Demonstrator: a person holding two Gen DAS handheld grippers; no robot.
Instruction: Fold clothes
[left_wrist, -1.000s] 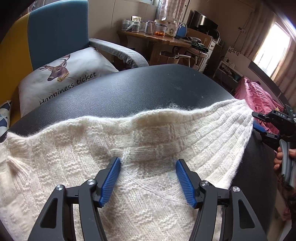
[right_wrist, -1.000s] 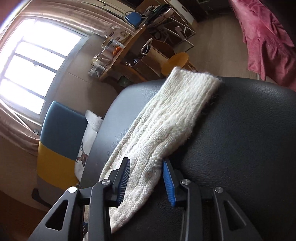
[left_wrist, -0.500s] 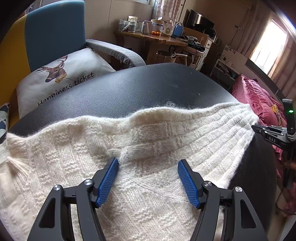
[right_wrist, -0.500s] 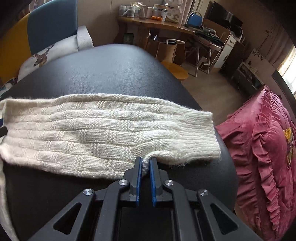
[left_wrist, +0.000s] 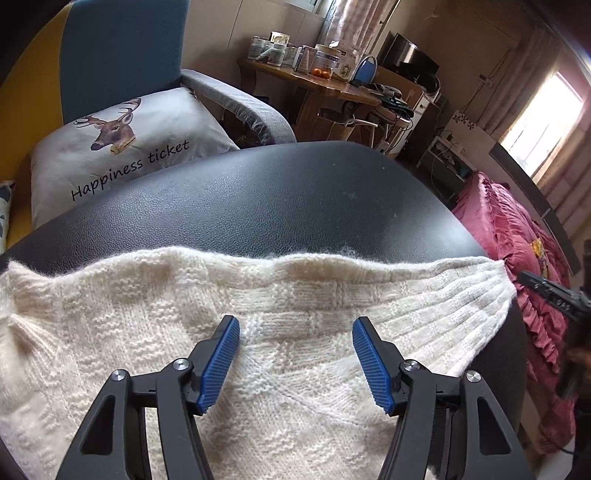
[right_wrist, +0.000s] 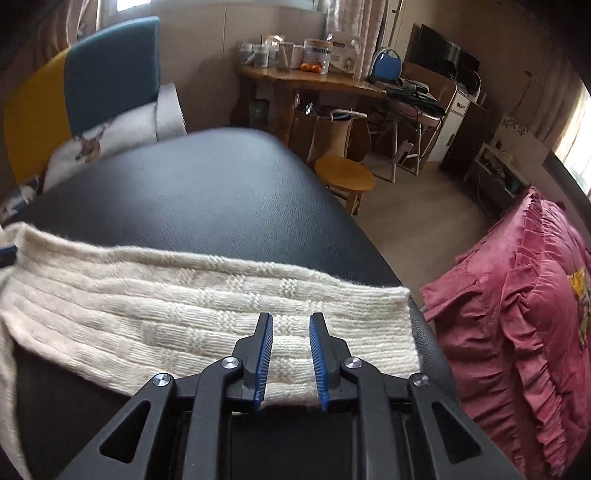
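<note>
Left wrist view: we hover our left gripper (left_wrist: 295, 354), jaws wide and closing, gripping nothing, over the sweater (left_wrist: 155, 314) spread on the black table (left_wrist: 280, 199); no fold shows yet.
Right wrist view: our right gripper (right_wrist: 291, 360), narrow, opening, holds nothing above the sleeve (right_wrist: 207, 306).
Beyond the table: stool (right_wrist: 345, 173), pink bedding (right_wrist: 524, 302), neither obstructing us.
</note>
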